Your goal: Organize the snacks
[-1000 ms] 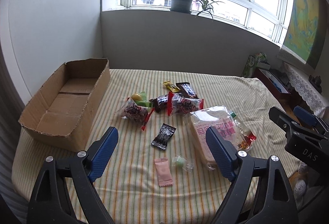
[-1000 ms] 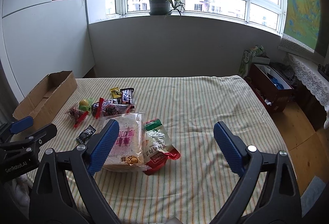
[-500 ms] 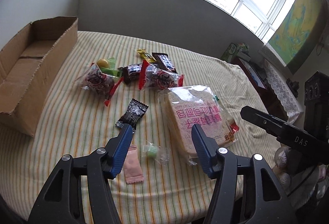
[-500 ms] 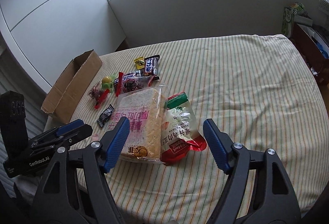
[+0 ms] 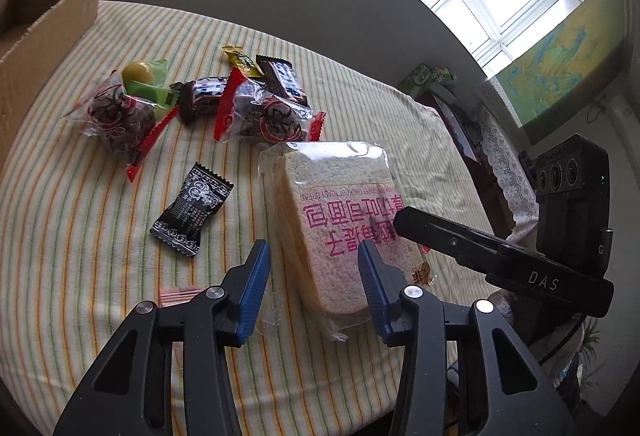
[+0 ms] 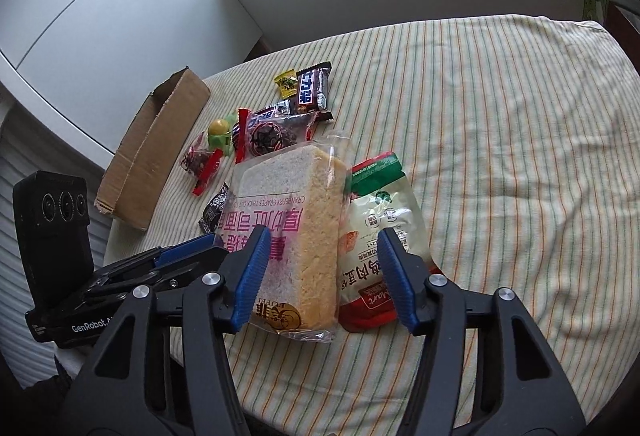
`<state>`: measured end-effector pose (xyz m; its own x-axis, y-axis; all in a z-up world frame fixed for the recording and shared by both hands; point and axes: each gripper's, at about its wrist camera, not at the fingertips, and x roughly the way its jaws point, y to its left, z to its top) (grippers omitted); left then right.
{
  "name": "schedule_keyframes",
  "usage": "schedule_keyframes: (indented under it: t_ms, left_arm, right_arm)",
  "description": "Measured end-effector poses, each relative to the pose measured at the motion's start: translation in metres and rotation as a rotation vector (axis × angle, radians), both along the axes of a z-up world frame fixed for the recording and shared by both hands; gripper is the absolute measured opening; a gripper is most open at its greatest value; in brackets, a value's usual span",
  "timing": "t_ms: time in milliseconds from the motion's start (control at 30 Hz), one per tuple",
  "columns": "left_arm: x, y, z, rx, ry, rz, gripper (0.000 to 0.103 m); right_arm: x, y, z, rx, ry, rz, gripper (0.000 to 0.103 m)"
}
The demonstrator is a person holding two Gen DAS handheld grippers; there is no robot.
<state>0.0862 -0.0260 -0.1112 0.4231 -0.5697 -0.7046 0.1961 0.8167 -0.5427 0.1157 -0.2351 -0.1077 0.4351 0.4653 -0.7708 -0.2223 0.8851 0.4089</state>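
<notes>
Striped cloth (image 5: 100, 236) lies under us. Our left gripper (image 5: 312, 272) is closing astride the clear-bagged sliced bread loaf (image 5: 340, 220), pads not pressing. Our right gripper (image 6: 320, 264) is closing, untouching, over the loaf (image 6: 296, 220) and red-green pouch (image 6: 380, 224).

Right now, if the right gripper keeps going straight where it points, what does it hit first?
Probably the clear-wrapped loaf of sliced bread, on the edge beside the red-and-green snack pouch. The right gripper is closing; depth unclear.
</notes>
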Motion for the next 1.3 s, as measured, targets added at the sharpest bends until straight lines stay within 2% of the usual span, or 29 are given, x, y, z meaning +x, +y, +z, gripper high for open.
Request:
schedule_keyframes:
  t_ms: [233, 300, 500, 667, 867, 1300]
  left_arm:
    - [0.005, -0.002, -0.002, -0.019, 0.010, -0.016, 0.038]
    - [0.006, -0.002, -0.003, -0.027, 0.016, -0.017, 0.038]
    - [0.009, -0.005, -0.003, -0.040, 0.023, -0.033, 0.038]
    - [0.007, -0.012, 0.001, -0.006, -0.009, -0.047, 0.037]
    - [0.004, -0.007, 0.004, -0.013, -0.018, -0.038, 0.035]
    - [-0.008, 0.037, 0.045, 0.002, -0.126, 0.030, 0.035]
  right_arm:
    - [0.003, 0.008, 0.004, -0.045, -0.003, 0.040, 0.048]
    - [0.004, 0.013, 0.002, -0.037, 0.013, 0.068, 0.040]
    - [0.005, 0.015, 0.000, -0.032, 0.025, 0.078, 0.039]
    - [0.003, 0.020, 0.002, -0.043, 0.014, 0.088, 0.038]
    - [0.001, 0.021, 0.003, -0.022, 0.021, 0.090, 0.038]
    - [-0.007, 0.063, 0.046, -0.016, -0.066, 0.157, 0.038]
